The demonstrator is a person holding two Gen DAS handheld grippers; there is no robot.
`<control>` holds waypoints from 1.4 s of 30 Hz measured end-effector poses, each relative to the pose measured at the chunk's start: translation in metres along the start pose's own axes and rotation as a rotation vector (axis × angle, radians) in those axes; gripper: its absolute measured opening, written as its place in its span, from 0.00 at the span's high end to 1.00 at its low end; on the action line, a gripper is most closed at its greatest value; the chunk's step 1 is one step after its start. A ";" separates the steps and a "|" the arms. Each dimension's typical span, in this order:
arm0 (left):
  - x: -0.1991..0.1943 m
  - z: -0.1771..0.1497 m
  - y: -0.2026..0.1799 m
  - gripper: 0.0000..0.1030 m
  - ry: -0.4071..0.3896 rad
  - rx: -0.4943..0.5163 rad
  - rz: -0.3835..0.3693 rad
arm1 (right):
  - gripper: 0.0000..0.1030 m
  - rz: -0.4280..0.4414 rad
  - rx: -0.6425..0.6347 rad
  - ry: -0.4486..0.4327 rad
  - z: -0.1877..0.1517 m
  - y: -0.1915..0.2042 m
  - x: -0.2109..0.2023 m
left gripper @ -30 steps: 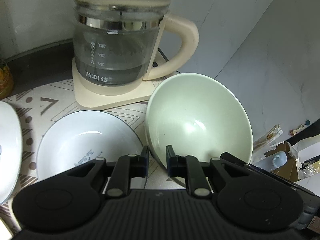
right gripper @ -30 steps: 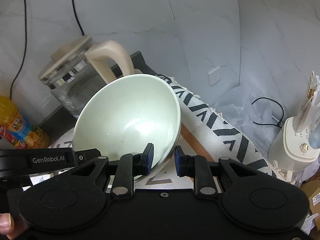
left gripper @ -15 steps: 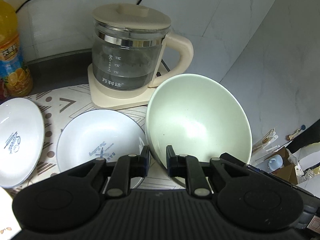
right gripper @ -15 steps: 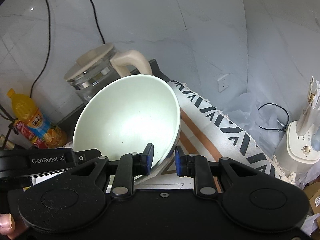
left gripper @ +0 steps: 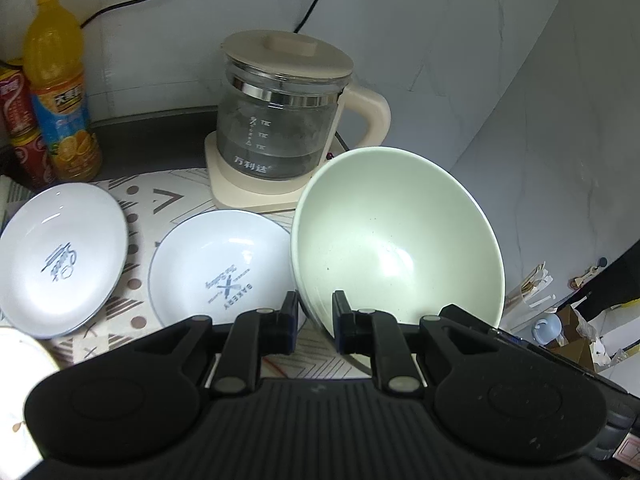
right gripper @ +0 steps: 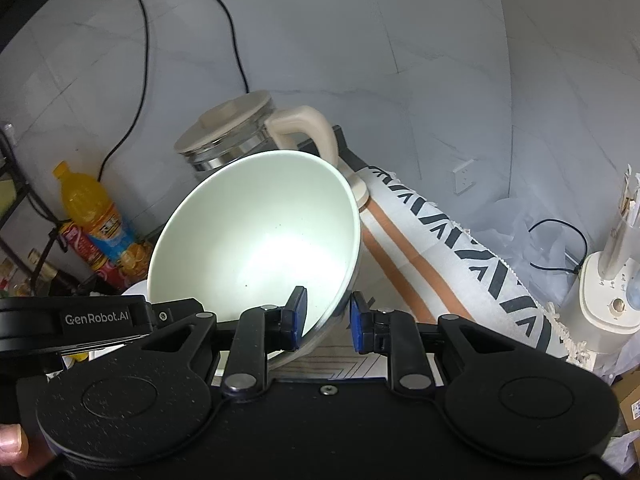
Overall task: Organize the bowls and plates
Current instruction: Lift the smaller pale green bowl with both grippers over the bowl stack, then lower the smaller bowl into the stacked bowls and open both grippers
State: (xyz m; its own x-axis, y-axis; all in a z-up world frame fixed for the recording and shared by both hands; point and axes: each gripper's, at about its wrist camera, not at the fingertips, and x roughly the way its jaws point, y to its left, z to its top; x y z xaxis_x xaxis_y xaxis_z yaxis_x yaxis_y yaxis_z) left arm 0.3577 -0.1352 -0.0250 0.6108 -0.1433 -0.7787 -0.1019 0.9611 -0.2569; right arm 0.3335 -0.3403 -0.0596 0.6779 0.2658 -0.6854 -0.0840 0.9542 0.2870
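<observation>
A large pale green bowl (left gripper: 396,248) is held in the air between both grippers. My left gripper (left gripper: 315,316) is shut on its left rim. My right gripper (right gripper: 326,318) is shut on its right rim; the bowl (right gripper: 256,240) fills the middle of the right wrist view. Below it, on a patterned mat, lie two white plates: one with "BAKERY" print (left gripper: 218,264) just left of the bowl and one (left gripper: 60,256) at far left. The left gripper's body also shows in the right wrist view (right gripper: 96,320).
A glass kettle (left gripper: 284,128) with cream lid and base stands behind the plates, near the wall. An orange juice bottle (left gripper: 60,92) and red cans (left gripper: 20,120) stand at back left. A cream dish edge (left gripper: 20,364) shows at lower left. A white appliance (right gripper: 612,288) stands far right.
Both grippers have lifted and pulled back with the green bowl. The kettle looks smaller and farther, and the second plate and juice bottle have come into view at left.
</observation>
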 end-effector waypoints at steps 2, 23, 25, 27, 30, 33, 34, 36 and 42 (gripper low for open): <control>-0.006 -0.003 0.001 0.85 -0.003 -0.005 0.003 | 0.78 0.008 -0.005 -0.001 -0.003 0.002 -0.004; -0.062 -0.057 0.039 0.85 -0.040 -0.115 0.065 | 0.77 0.091 -0.160 0.023 -0.047 0.044 -0.031; -0.065 -0.062 0.043 0.85 -0.040 -0.121 0.074 | 0.77 0.099 -0.166 0.032 -0.052 0.047 -0.031; -0.068 -0.066 0.047 0.85 -0.039 -0.128 0.085 | 0.77 0.108 -0.175 0.042 -0.056 0.051 -0.030; -0.072 -0.071 0.052 0.84 -0.036 -0.140 0.101 | 0.77 0.117 -0.184 0.050 -0.061 0.056 -0.029; -0.075 -0.075 0.057 0.84 -0.033 -0.148 0.115 | 0.77 0.125 -0.190 0.063 -0.065 0.061 -0.027; -0.076 -0.077 0.059 0.84 -0.031 -0.152 0.119 | 0.77 0.127 -0.192 0.068 -0.067 0.062 -0.026; -0.076 -0.080 0.063 0.84 -0.025 -0.156 0.127 | 0.77 0.128 -0.195 0.078 -0.070 0.064 -0.024; -0.070 -0.090 0.070 0.84 0.011 -0.171 0.146 | 0.77 0.118 -0.206 0.120 -0.082 0.067 -0.017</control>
State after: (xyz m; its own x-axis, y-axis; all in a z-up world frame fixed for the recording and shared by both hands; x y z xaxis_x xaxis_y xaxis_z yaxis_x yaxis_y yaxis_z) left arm 0.2373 -0.0791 -0.0400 0.5715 -0.0091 -0.8205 -0.3207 0.9179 -0.2336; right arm 0.2560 -0.2694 -0.0832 0.5638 0.3797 -0.7334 -0.3124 0.9201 0.2362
